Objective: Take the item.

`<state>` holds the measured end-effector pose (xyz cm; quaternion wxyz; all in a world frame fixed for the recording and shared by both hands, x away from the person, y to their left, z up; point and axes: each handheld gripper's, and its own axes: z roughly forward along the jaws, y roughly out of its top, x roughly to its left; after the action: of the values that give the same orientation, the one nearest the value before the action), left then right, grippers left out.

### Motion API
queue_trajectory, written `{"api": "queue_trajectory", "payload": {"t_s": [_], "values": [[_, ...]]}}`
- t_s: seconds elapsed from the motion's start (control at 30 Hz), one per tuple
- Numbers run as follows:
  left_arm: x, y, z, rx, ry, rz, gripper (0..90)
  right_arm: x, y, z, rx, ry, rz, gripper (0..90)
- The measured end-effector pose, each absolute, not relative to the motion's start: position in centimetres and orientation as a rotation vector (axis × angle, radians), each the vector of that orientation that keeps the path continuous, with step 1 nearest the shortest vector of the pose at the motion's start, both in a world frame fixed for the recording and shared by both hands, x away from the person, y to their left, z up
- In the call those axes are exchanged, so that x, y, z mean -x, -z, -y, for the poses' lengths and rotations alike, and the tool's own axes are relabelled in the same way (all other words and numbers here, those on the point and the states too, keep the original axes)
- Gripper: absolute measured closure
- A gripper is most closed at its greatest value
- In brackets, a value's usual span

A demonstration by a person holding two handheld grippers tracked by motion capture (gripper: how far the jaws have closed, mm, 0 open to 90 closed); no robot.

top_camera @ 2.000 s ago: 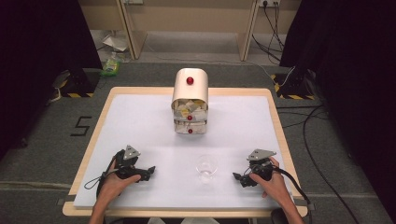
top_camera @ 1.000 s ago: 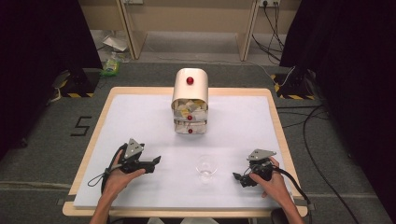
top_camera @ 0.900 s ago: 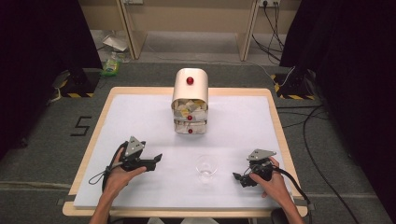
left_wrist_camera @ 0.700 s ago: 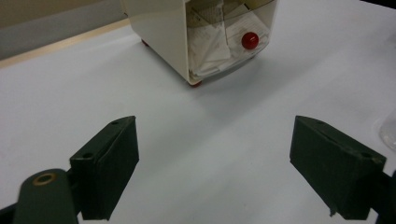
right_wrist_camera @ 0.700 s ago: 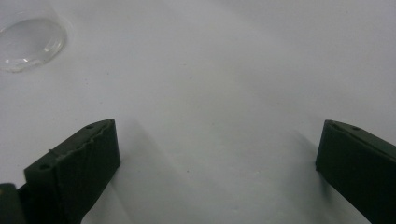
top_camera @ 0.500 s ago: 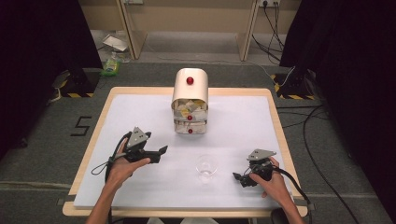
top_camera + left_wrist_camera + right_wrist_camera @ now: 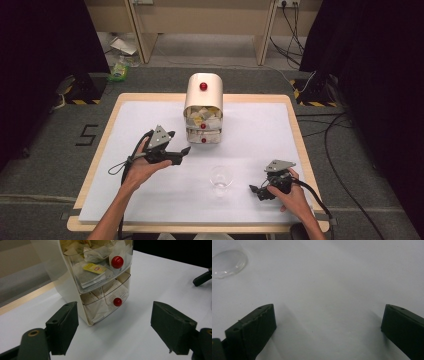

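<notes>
Pointing toward the drawer unit [image 7: 203,111], the left gripper [image 7: 184,152] is held above the table [image 7: 150,200] with its jaws spread wide and nothing between them. In the left gripper view the drawer unit stands just ahead of the jaws, offset toward the left jaw, with clear space between it and both pads. That view resolves detail the high view does not: two transparent drawers, each with a red knob. The upper drawer [image 7: 100,262] is packed with tea bags and a yellow tag [image 7: 94,268] bearing small red print too small to read. The lower drawer [image 7: 110,298] holds paper sachets with fine printed text, also unreadable. The lower red knob [image 7: 117,301] lies ahead of the gap between the jaws.

The high view adds what the gripper views omit: a third red knob [image 7: 203,86] on the rounded cream top of the unit, and a mark resembling "5" on the floor [image 7: 88,135] left of the table.

The right gripper [image 7: 255,190] sits low at the table surface, jaws wide apart and empty. In the right gripper view a clear glass [image 7: 227,263] appears ahead and to the left of the left jaw, well apart from it. In the high view the glass stands between the two grippers, nearer the right one. The tip of the right gripper is visible at the far right edge of the left gripper view.
</notes>
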<state>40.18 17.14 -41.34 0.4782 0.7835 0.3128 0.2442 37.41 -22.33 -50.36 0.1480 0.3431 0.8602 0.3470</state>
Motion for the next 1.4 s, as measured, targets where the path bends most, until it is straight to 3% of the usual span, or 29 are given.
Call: {"api": "queue_trajectory", "payload": {"t_s": [1.0,1.4], "values": [[-43.0,37.4,-12.0,-1.941,-0.655,-0.632,20.3,-37.4,50.4,22.3,-0.984,-0.998,-2.473,0.3],[-45.0,38.0,-11.2,-1.985,-0.646,-0.64,19.8,-37.4,50.3,22.3,-0.991,-0.998,-2.473,0.3]]}}
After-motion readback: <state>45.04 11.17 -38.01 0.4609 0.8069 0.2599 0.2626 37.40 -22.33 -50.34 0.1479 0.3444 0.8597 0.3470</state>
